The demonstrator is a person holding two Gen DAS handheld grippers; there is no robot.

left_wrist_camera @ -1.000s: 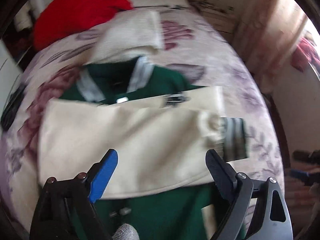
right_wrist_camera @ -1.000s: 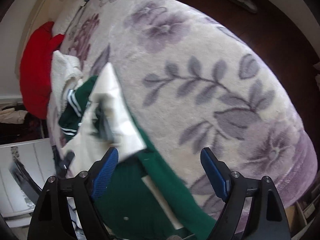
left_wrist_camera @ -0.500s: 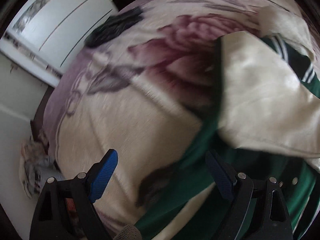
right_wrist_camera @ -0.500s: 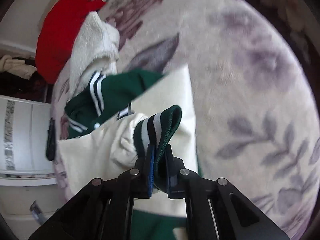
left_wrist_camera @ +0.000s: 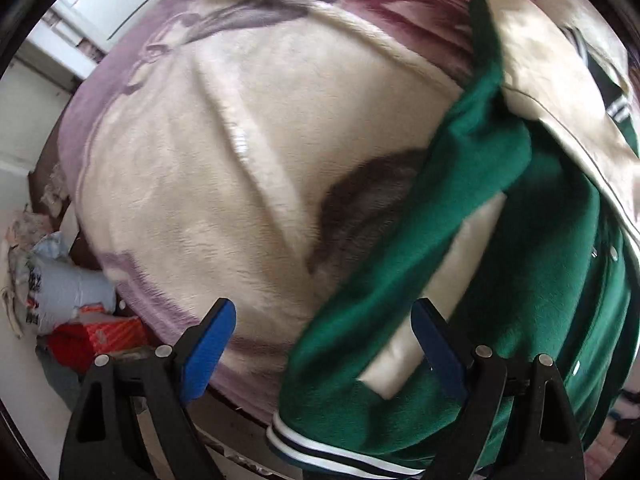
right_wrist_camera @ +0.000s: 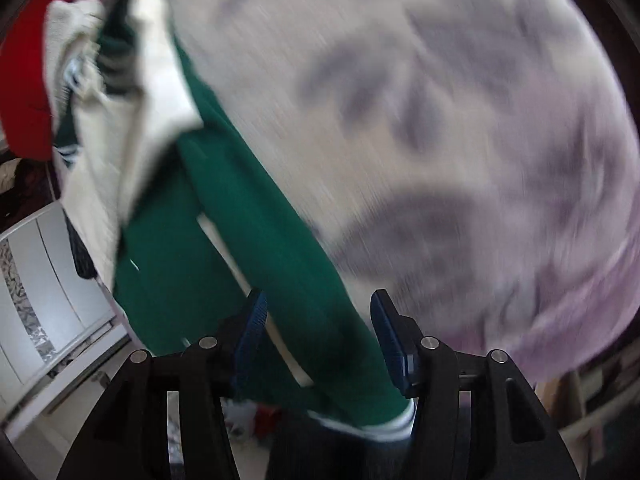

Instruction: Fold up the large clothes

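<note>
A: Blue pads on the left hand-held gripper (left_wrist_camera: 322, 336), jaws spread wide, nothing pinched. The jacket's green hem corner sits between them from the camera's angle, pads clear of the cloth.

B: And the right hand-held gripper (right_wrist_camera: 318, 316)?

A: Partway apart; its jaws have just been opening. A band of the green jacket (right_wrist_camera: 224, 216) runs between the pads. No pressing visible on either side, though the frame is motion-blurred.

B: Where does the jacket lie?

A: On the bed, over a plush floral blanket (left_wrist_camera: 224, 168). Left wrist view: green body at lower right, striped rib hem at the bottom edge, cream sleeve (left_wrist_camera: 560, 92) folded across the upper right. Right wrist view: green body runs diagonally from the gripper toward upper left, cream sleeves bunched over it there.

B: Beyond that?

A: White knit garment (right_wrist_camera: 68, 24) at the jacket's far end, touching it. Red fabric (right_wrist_camera: 22, 80) just past that, at the frame edge. White cabinet (right_wrist_camera: 44, 280) beside the bed, lower left in the right wrist view. Clutter on the floor (left_wrist_camera: 68, 300), lower left in the left wrist view.
</note>
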